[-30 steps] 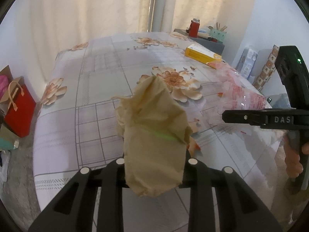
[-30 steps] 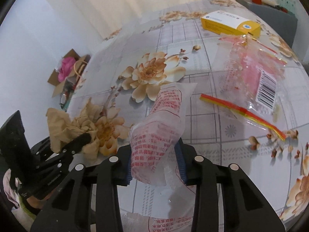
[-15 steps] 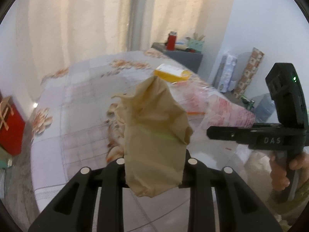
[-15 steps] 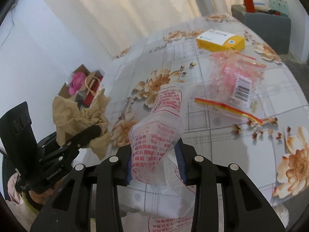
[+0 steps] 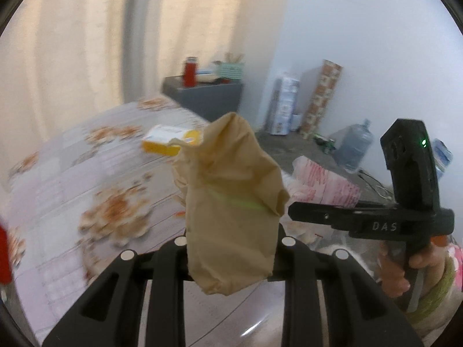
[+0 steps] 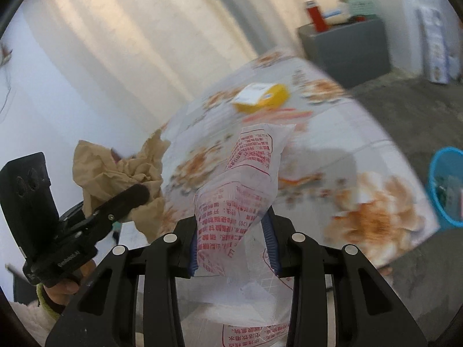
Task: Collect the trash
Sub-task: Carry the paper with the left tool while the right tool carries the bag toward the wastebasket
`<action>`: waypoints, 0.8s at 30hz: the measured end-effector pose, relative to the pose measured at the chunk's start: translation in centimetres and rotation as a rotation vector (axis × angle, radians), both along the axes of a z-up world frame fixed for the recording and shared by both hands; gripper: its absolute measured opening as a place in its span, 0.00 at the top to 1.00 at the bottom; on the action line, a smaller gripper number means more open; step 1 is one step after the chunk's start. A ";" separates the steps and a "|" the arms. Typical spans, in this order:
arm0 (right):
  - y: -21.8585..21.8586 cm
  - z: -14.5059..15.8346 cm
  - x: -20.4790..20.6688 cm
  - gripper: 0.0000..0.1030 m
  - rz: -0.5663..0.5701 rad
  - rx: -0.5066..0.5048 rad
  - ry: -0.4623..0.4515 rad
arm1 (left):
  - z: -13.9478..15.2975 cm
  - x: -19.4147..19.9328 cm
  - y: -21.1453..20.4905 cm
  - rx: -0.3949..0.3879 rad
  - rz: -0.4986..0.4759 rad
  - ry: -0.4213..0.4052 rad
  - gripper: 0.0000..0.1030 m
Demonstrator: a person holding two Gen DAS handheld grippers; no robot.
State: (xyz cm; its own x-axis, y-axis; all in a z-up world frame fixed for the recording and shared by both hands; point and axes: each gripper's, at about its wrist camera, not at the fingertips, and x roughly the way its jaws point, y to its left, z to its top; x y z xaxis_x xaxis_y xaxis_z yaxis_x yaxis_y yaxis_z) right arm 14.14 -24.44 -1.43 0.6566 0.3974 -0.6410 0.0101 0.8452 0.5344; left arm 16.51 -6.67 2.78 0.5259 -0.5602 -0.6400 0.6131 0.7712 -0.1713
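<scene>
Pale curtains (image 5: 86,43) and a white wall fill the background, and more of the room is seen now than one second ago: the floor, a grey cabinet (image 5: 208,98) with a red flask (image 5: 189,70) on it, and a water bottle (image 5: 354,147) are now shown, where before mostly the table was seen. A blue basket (image 6: 447,188) is now visible on the floor at the right edge of the right wrist view; it was not seen earlier. The table (image 5: 58,190) with its flowered cloth is now lower and further in both views, and it is blurred. A yellow box (image 6: 262,97) is left on the table, with a thin red strip just beside it.

The crumpled brown paper (image 5: 231,208) is held between the closed fingers of the left gripper (image 5: 231,241), above the table edge. Its long axis is upright in the left wrist view and its narrow end points up, as before. The clear plastic bag (image 6: 246,190) with red print is clamped by the right gripper (image 6: 234,245), whose blue pads (image 6: 270,243) are pressed on both sides of it. The bag is stood up and leaned to the right at the top, and its loose end is hung below the fingers. Both grips are unchanged.
</scene>
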 end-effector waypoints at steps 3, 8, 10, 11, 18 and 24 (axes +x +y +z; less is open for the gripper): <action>-2.9 -0.1 -1.3 0.66 -0.081 0.011 -0.003 | 0.5 1.0 -3.5 -0.005 -0.080 0.007 0.76; -9.3 -0.8 -3.8 0.66 -0.248 0.029 -0.002 | 0.4 2.6 -10.5 -0.015 -0.209 0.055 0.76; -12.0 -1.1 -5.0 0.66 -0.318 0.030 0.004 | 0.1 3.2 -13.6 -0.019 -0.265 0.079 0.76; -13.4 -1.4 -5.5 0.66 -0.348 0.033 0.007 | 0.0 3.5 -15.0 -0.020 -0.291 0.091 0.76; -25.1 -4.9 -9.2 0.64 -0.600 0.049 0.069 | -3.2 6.0 -29.9 0.017 -0.447 0.313 0.76; -35.4 -11.6 -7.4 0.61 -0.713 0.082 0.232 | -11.6 8.7 -43.4 0.163 -0.438 0.571 0.76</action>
